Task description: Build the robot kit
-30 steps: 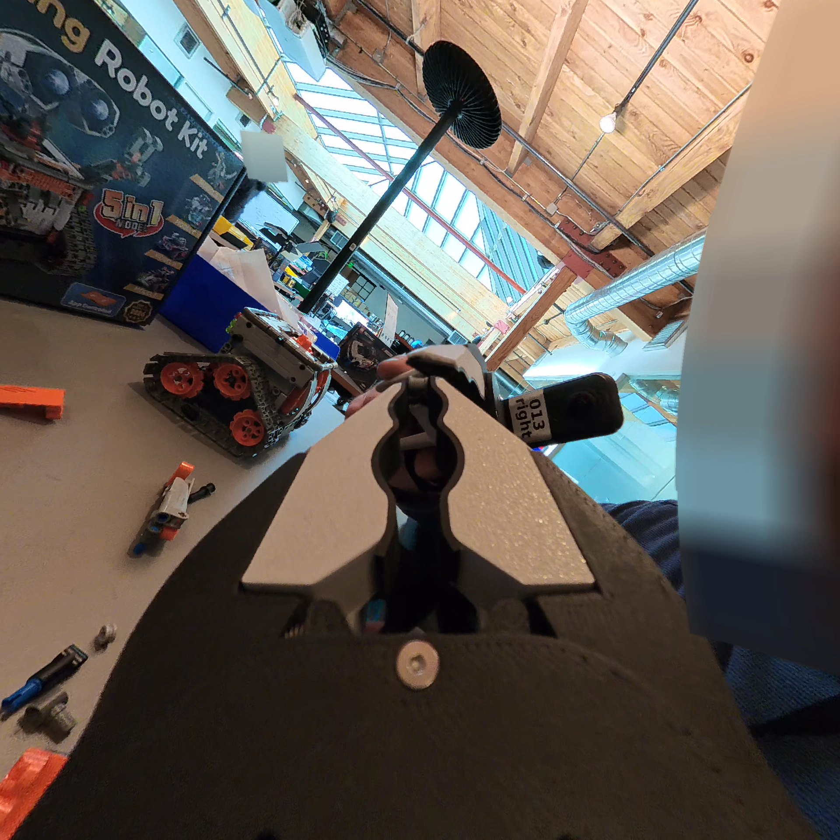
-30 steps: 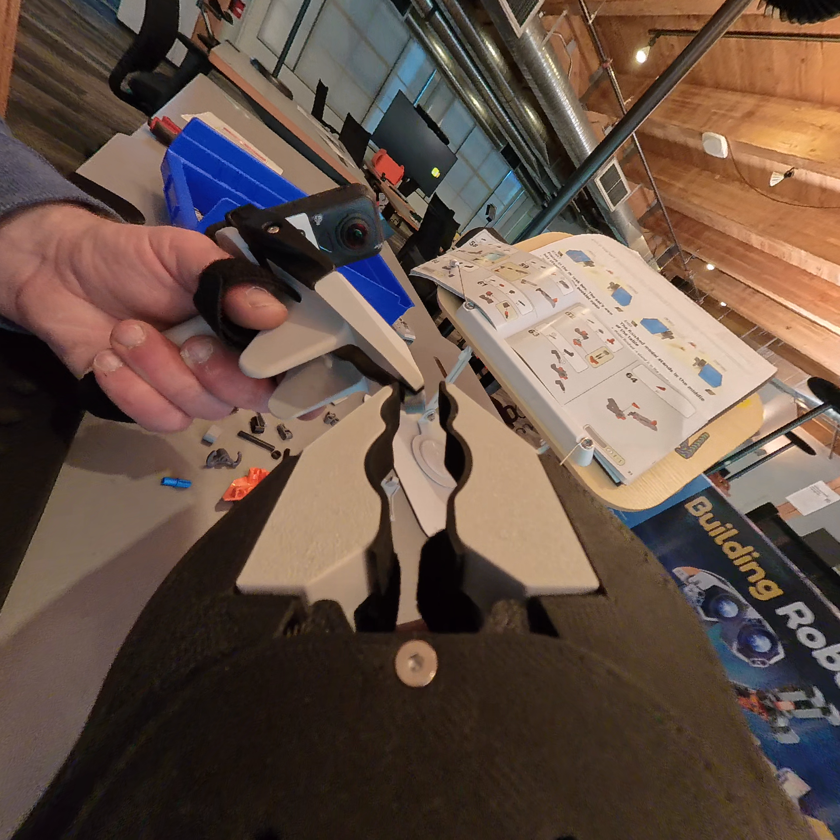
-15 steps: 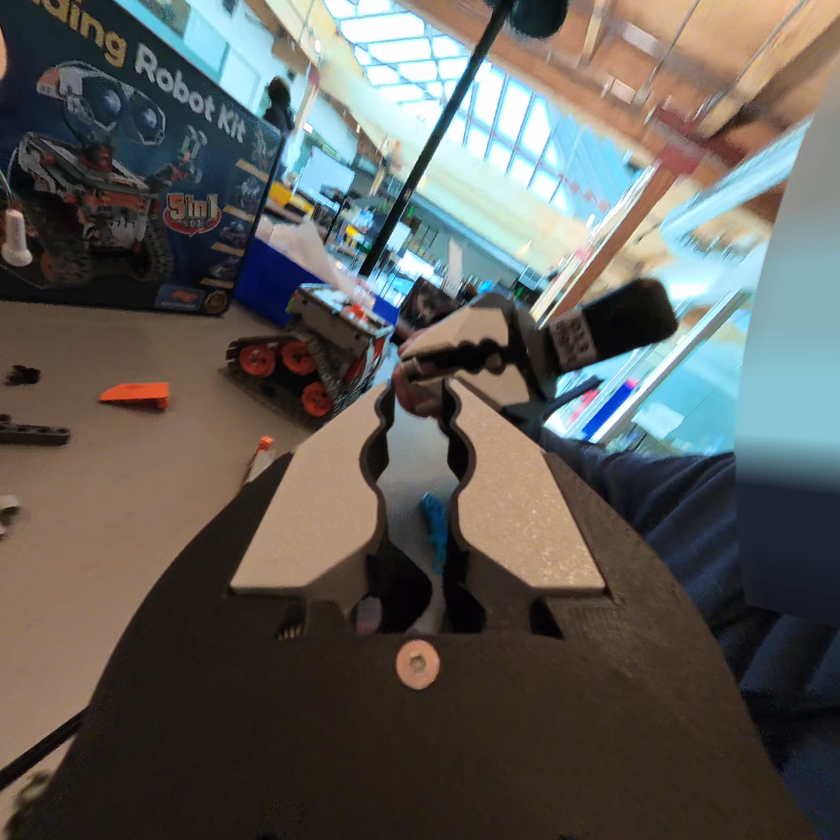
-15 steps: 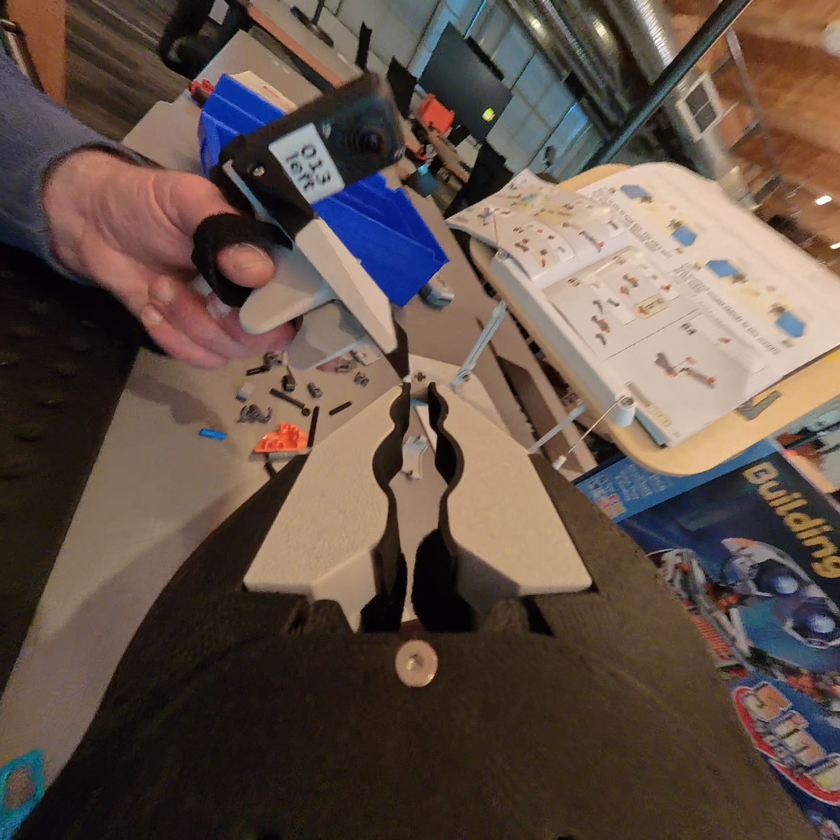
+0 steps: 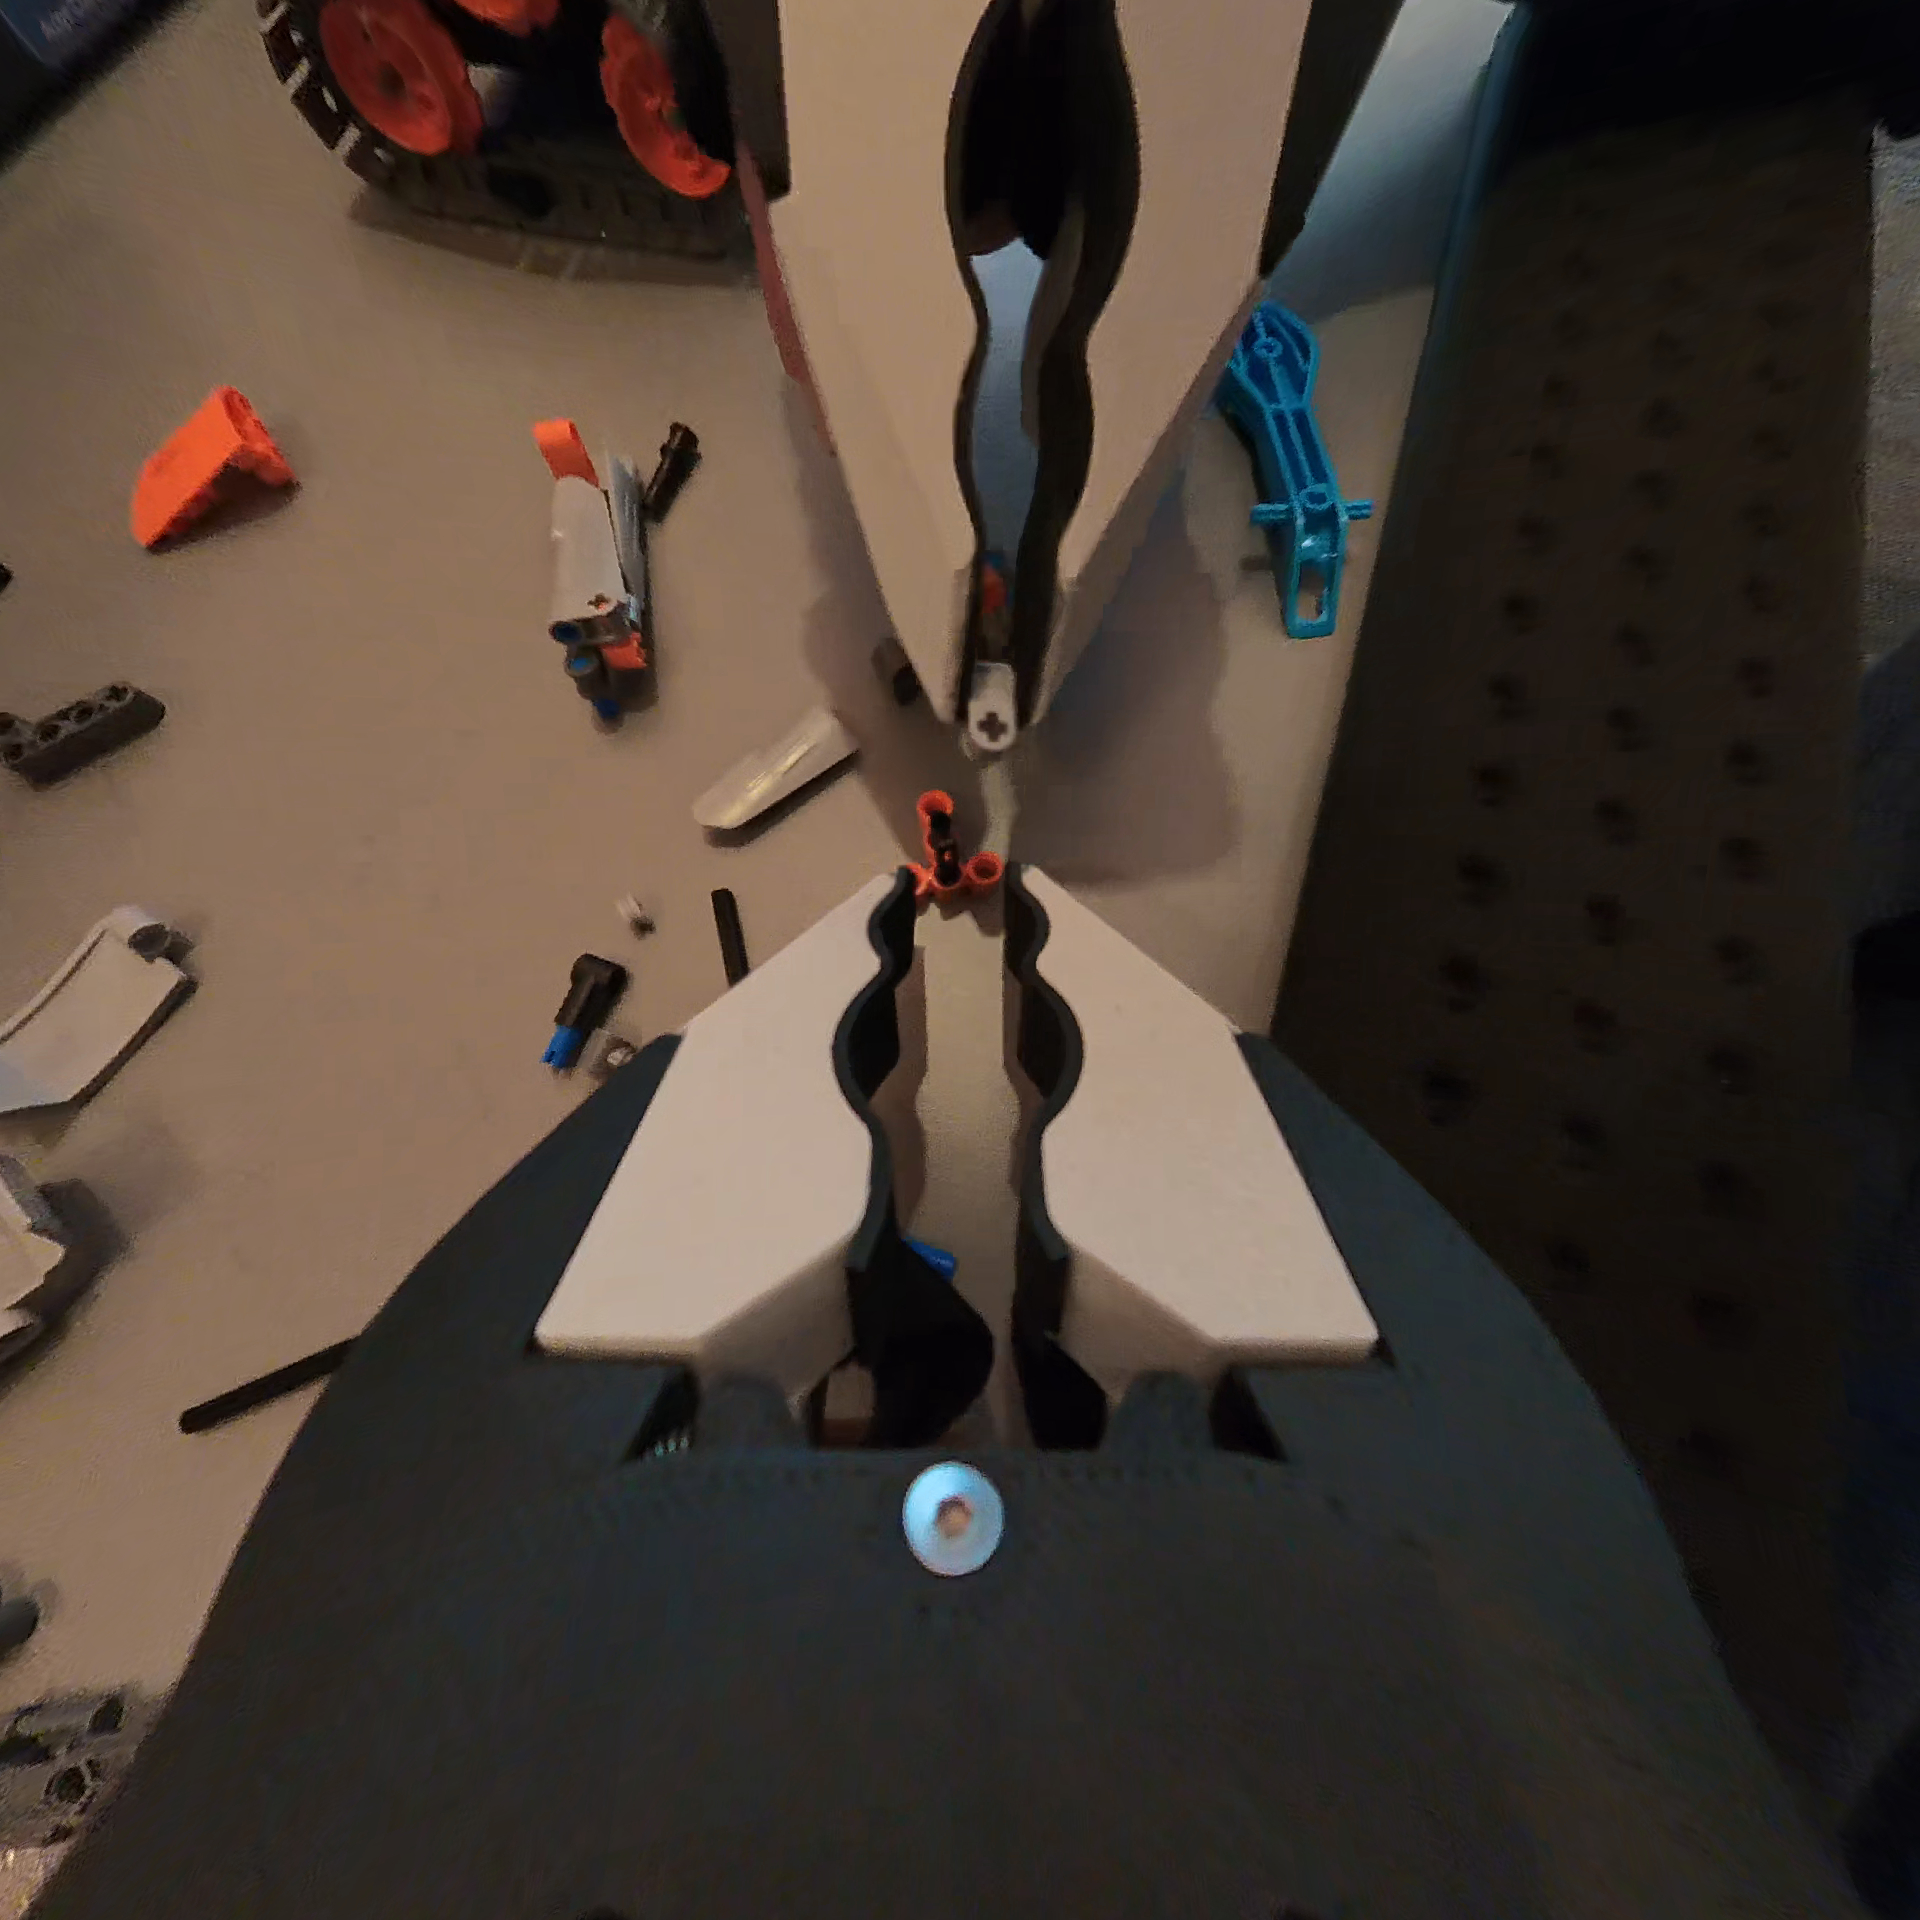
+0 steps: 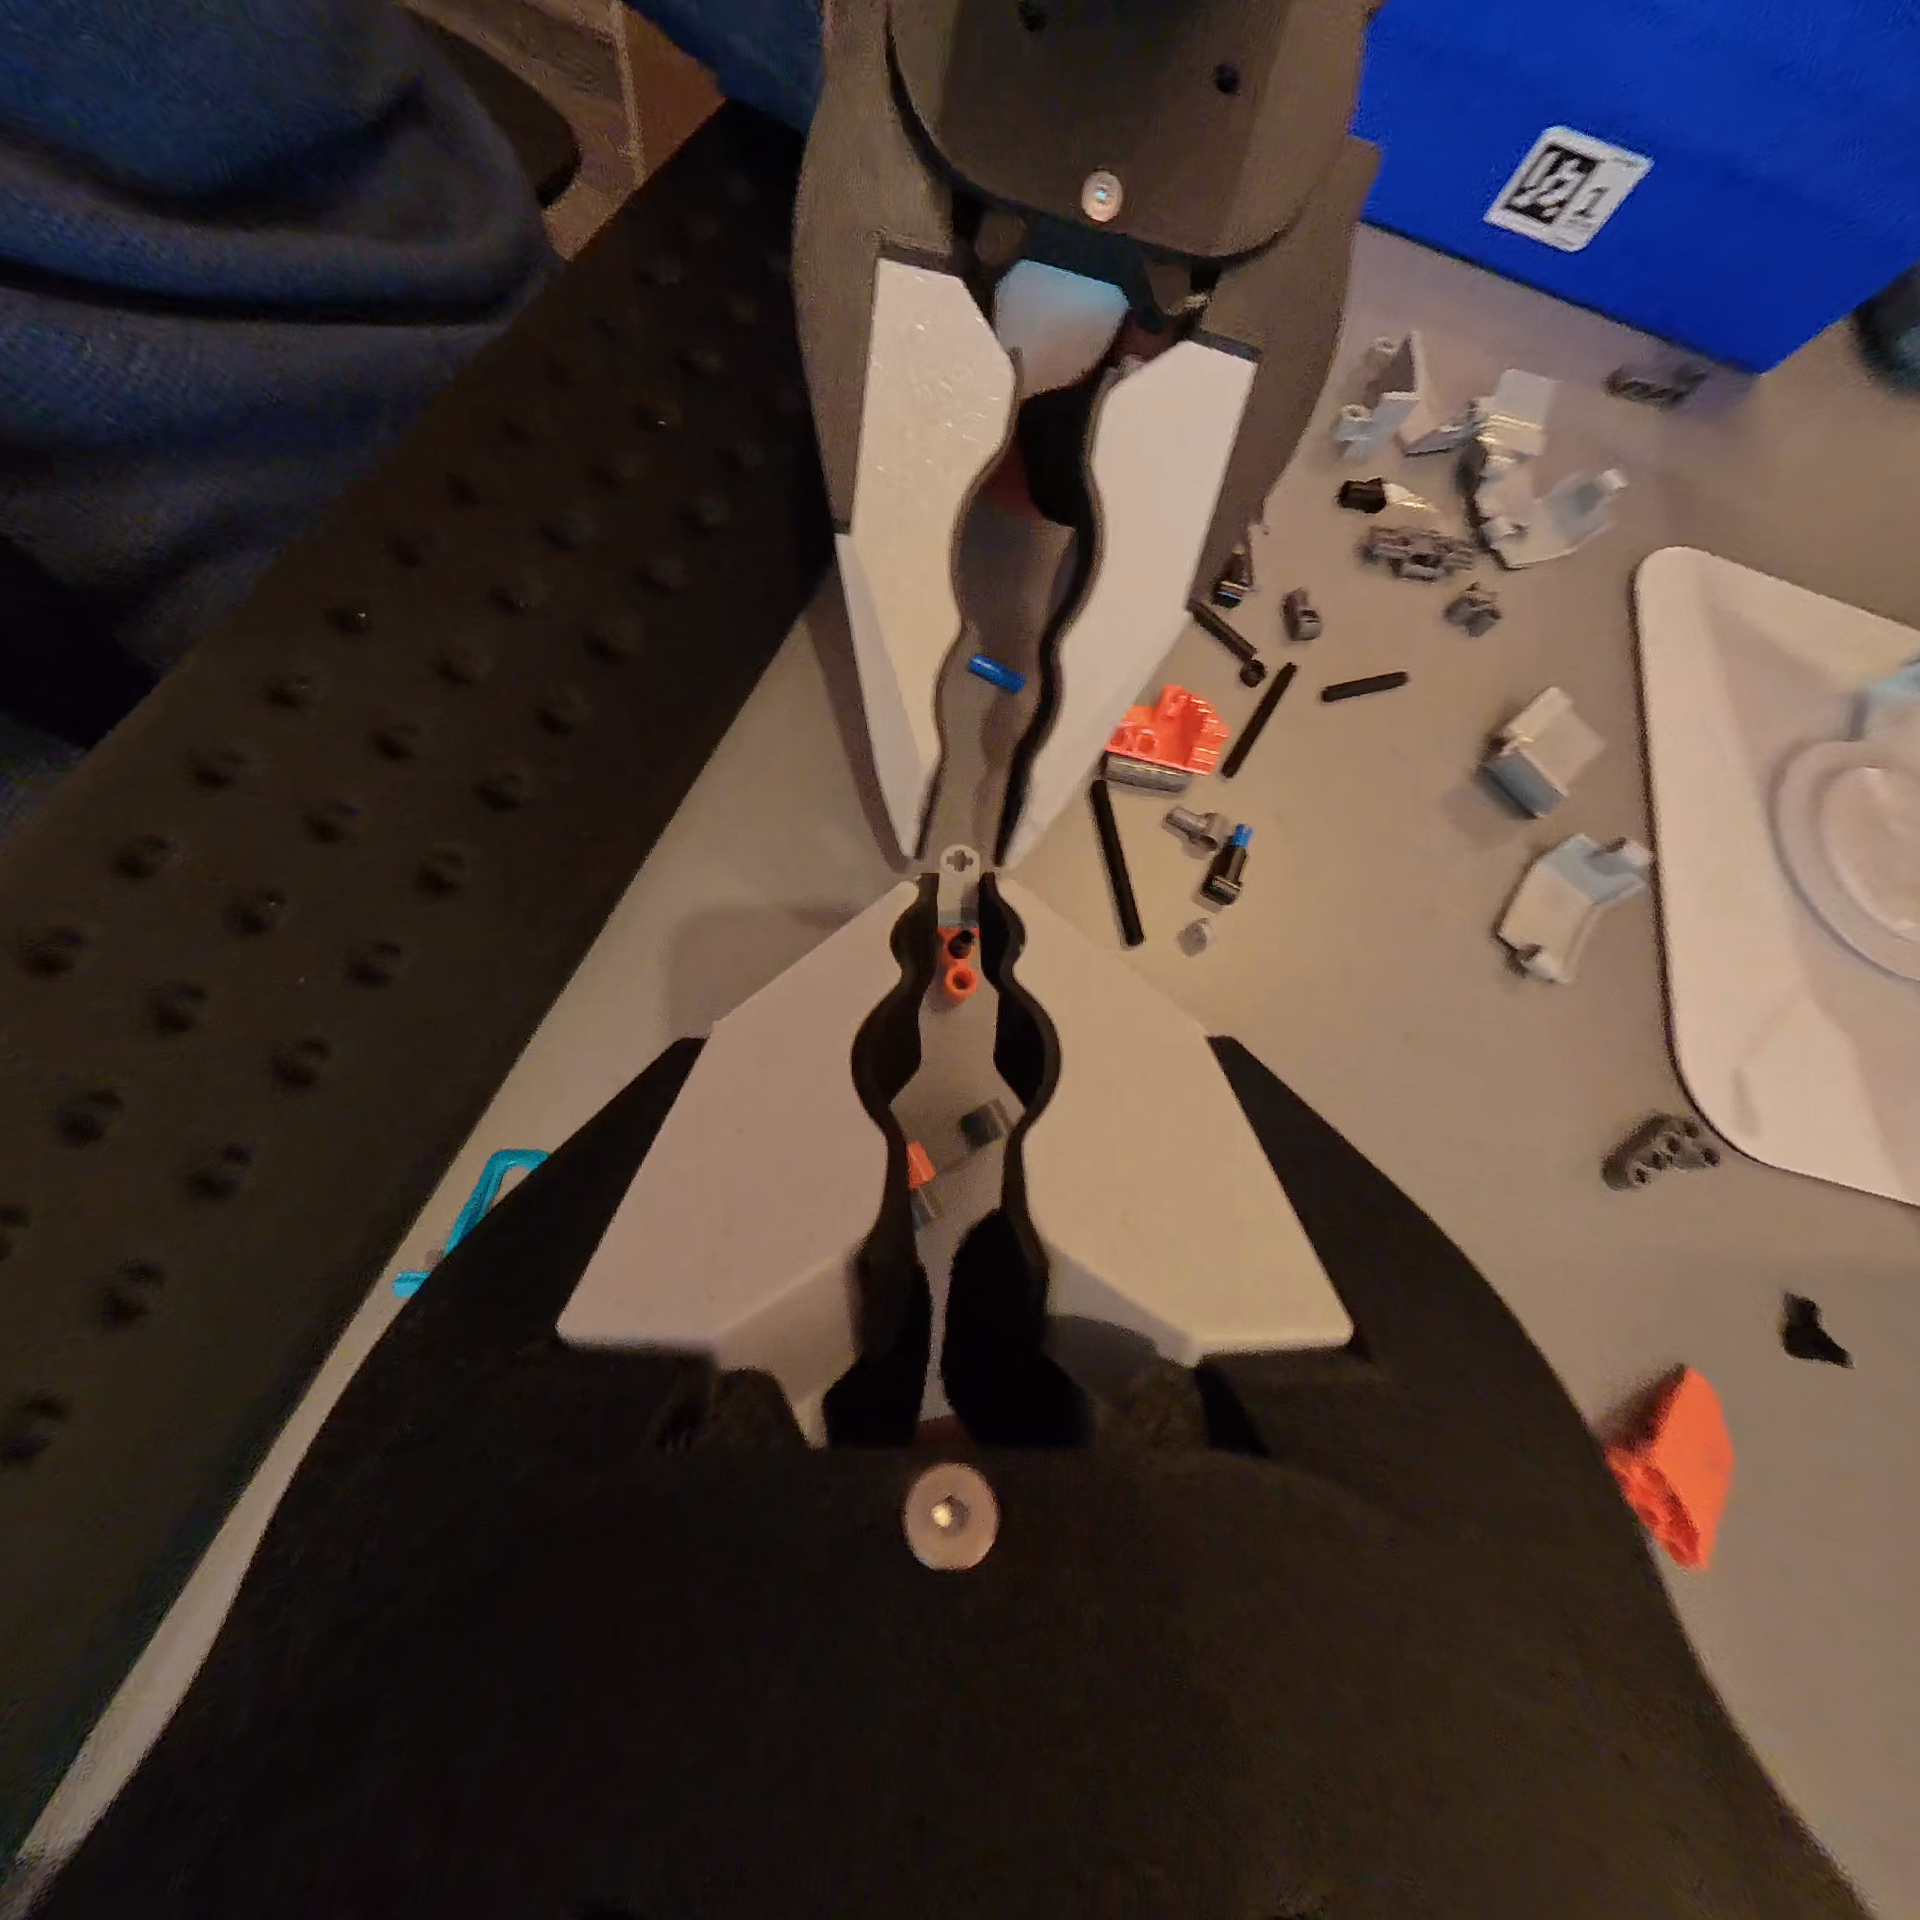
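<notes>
My right gripper (image 6: pixel 956 896) is shut on a thin light grey beam (image 6: pixel 958 871), whose end with a cross hole sticks out past its tips. It also shows in the left wrist view (image 5: pixel 992 717), coming in from the top. My left gripper (image 5: pixel 958 883) is open and low over the grey table (image 5: pixel 364 831), tip to tip with the right one. A small orange T-shaped connector (image 5: pixel 948 868) with a black pin lies right at its tips, its cross arm spanning the space between them. Through the right jaws that orange connector (image 6: pixel 957 961) shows below the beam.
A tracked model with orange wheels (image 5: pixel 499 114) stands at the back. Loose parts lie around: a blue curved piece (image 5: pixel 1288 457), an orange wedge (image 5: pixel 208 468), a grey-and-orange sub-assembly (image 5: pixel 597 582), black axles (image 6: pixel 1117 862). A black studded mat (image 5: pixel 1610 831), blue bin (image 6: pixel 1662 156) and white stand base (image 6: pixel 1787 883) border the area. Less than 4 cm separates the two grippers' tips.
Both grippers have swung down from mid-air to the table and now meet tip to tip. The left jaws opened; the right jaws closed on the grey beam.
</notes>
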### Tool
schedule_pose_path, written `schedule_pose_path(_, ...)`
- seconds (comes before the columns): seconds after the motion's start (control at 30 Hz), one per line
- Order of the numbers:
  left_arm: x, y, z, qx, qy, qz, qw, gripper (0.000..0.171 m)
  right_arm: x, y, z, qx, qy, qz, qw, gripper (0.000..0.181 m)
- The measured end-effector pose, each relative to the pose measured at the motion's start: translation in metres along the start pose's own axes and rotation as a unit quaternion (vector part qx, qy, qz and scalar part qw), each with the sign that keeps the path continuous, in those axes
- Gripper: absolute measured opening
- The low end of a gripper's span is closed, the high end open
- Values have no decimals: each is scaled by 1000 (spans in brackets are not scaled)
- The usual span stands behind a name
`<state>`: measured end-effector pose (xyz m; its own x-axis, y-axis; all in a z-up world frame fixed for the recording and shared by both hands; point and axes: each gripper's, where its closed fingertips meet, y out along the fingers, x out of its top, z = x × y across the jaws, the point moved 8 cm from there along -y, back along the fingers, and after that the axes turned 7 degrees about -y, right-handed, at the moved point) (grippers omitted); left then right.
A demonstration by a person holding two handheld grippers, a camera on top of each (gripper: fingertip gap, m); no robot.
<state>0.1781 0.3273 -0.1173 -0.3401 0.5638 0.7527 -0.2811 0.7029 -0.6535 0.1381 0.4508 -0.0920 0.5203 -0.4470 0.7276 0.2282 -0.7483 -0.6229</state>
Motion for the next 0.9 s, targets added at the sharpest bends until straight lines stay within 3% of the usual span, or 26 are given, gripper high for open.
schedule_pose_path(0.33, -3, 13, 2, 10, 24, 20, 999, 12, -13, 15, -6, 47, 1, -8, 999, 5)
schedule_pose_path(0.9, 2, 16, 5, 21, 52, 19, 998, 9, -22, 11, -13, 46, 21, -2, 999, 5)
